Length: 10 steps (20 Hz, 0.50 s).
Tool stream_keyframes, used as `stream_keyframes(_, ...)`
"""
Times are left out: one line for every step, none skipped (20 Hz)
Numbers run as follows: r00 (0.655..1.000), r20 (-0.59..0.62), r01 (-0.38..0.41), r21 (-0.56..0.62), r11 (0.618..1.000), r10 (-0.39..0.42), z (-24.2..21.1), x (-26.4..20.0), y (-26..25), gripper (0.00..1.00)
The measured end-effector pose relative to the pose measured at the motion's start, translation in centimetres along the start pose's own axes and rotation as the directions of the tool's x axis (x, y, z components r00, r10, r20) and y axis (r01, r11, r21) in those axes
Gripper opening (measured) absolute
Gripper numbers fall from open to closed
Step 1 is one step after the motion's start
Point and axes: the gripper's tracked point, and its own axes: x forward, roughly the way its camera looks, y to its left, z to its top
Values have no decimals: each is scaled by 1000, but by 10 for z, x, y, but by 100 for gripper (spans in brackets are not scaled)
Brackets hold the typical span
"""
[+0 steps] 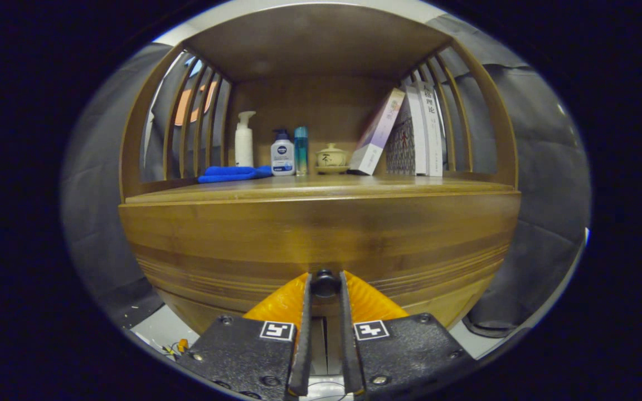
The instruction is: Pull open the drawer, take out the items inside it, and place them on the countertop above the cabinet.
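Observation:
A wooden cabinet has a drawer front (321, 239) facing me, with a small dark round knob (325, 283) low on it. My gripper (325, 285) is shut on that knob, one finger pressing each side of it. The drawer looks closed or barely out; its inside is hidden. Above the drawer runs the wooden countertop (321, 188), roofed by a shelf with slatted sides.
On the countertop stand a white pump bottle (244, 139), a white-and-blue bottle (282, 153), a slim teal bottle (301, 150), a small lidded ceramic pot (331, 157), a folded blue cloth (232, 174) and several leaning books (410, 133). Grey cloth hangs on both sides.

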Motion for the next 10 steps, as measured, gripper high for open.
stream_keyframes(1000, 0, -1, -5, 1000, 1, -1, 0, 0, 25)
stream_keyframes(1000, -2, -3, -8, 1000, 3, 0, 0, 0, 24)
stream_keyframes(1000, -6, -6, -7, 1000, 6, -1, 0, 0, 24)
stream_keyframes(1000, -11, -8, -11, 1000, 8, -1, 0, 1, 24)
stream_keyframes(1000, -14, -10, -19, 1000, 10, -2, 0, 0, 24)
stream_keyframes(1000, -15, -10, -29, 1000, 9, -2, -2, -1, 23)
stream_keyframes(1000, -18, -8, -41, 999, 8, -3, -7, -1, 23)
stream_keyframes(1000, -22, -9, -43, 999, 8, -4, -13, -1, 23)
stream_keyframes(1000, -24, -13, -39, 999, 12, -6, -21, 1, 23)
stream_keyframes(999, -29, -17, -34, 999, 16, -8, -28, 1, 23)
